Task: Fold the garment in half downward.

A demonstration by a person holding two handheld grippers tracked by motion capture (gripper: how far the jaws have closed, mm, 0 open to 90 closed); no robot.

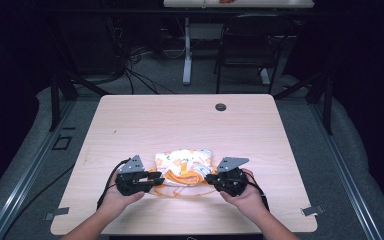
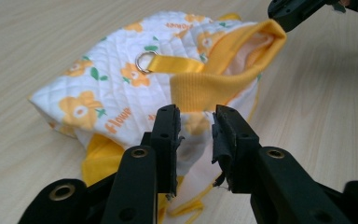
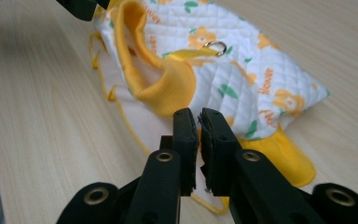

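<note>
I saw a quilted white garment with orange flowers (image 1: 184, 165) lying on the table (image 1: 130, 125) near its front edge. My left gripper (image 1: 156, 180) and right gripper (image 1: 210, 178) flanked it, jaws slightly parted, pads gripping nothing.

The high view looks forward and down from above the person's side, taking in the whole desk (image 1: 130, 125) from well apart; both hands enter at the bottom edge, and floor and a chair (image 1: 250, 45) fill the top of the frame. The left gripper view rides on the left tongs (image 2: 196, 126), close to the desk surface, looking level along its jaws, which rise from the bottom centre. The right gripper view rides likewise on the right tongs (image 3: 199, 126). All three views share the garment (image 1: 184, 161) at lower centre of the desk; the two gripper views face it from opposite sides, each catching the other tongs at its top edge.
</note>
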